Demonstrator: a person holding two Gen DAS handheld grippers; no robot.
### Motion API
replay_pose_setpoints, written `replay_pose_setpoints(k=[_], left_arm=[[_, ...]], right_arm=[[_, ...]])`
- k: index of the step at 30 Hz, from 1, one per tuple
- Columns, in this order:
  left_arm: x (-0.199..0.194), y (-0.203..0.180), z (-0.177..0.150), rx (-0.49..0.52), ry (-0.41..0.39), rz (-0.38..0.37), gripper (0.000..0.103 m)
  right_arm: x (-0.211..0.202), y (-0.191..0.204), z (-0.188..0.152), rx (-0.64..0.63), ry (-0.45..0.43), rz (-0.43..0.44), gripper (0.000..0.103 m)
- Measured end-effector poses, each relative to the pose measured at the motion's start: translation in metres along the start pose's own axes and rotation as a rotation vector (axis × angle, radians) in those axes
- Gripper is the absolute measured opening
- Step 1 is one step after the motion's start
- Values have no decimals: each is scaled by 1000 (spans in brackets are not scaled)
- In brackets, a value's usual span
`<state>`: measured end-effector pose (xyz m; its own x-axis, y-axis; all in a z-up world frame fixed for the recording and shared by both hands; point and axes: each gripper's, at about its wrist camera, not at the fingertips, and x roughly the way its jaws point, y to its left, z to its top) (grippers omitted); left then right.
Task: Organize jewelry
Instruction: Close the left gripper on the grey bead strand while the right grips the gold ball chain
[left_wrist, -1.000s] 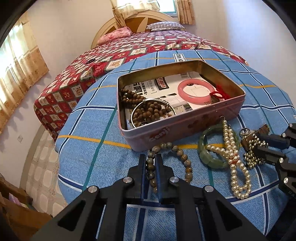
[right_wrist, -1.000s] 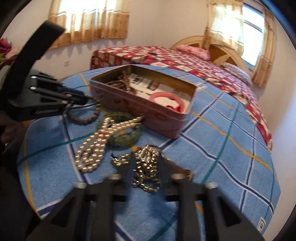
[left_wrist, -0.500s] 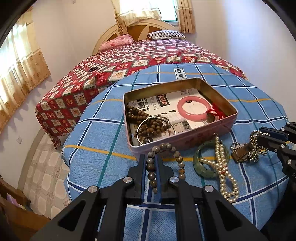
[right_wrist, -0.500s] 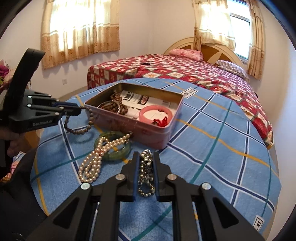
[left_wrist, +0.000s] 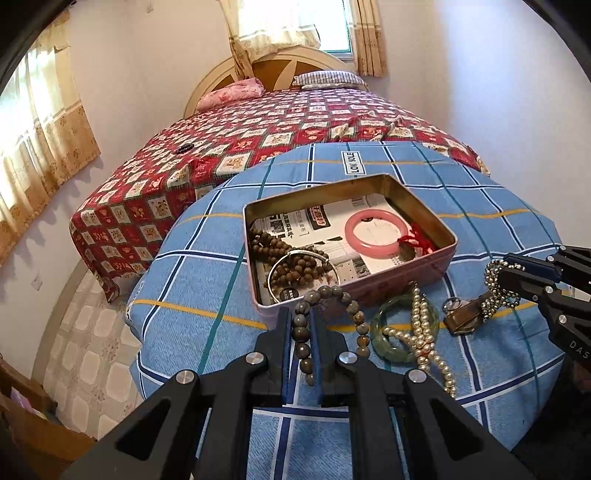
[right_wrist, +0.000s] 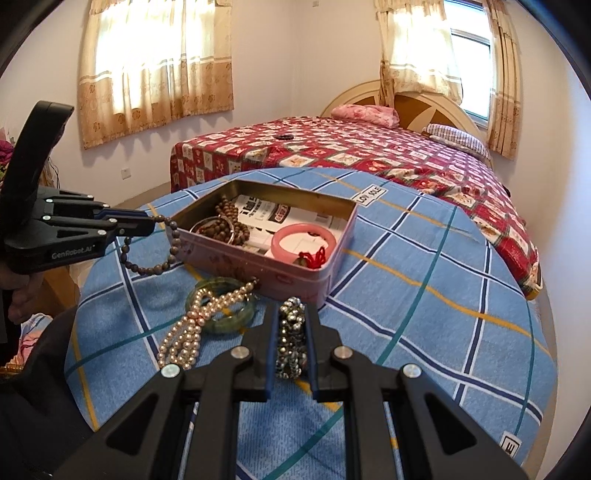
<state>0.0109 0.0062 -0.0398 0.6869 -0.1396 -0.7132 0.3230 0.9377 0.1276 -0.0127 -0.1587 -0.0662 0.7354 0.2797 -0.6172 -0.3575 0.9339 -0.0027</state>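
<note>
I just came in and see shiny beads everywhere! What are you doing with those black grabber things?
Jewelry is being tidied into the pink tin on the blue checked cloth. The left gripper pinches a grey-brown bead bracelet, lifted near the tin's front edge. The right gripper holds a silver bead chain. A pink bangle and brown wooden beads already lie inside. A green bangle with a pearl necklace draped over it waits on the cloth.
</note>
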Motion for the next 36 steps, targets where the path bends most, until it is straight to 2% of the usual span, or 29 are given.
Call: replay_pose_setpoints(k=[16, 36], left_arm=[[-8, 3, 22, -5, -42, -5, 9], [9, 11, 44, -6, -50, 24, 9]], right_arm=[[3, 2, 26, -24, -39, 7, 16], [12, -2, 58, -47, -70, 7, 16]])
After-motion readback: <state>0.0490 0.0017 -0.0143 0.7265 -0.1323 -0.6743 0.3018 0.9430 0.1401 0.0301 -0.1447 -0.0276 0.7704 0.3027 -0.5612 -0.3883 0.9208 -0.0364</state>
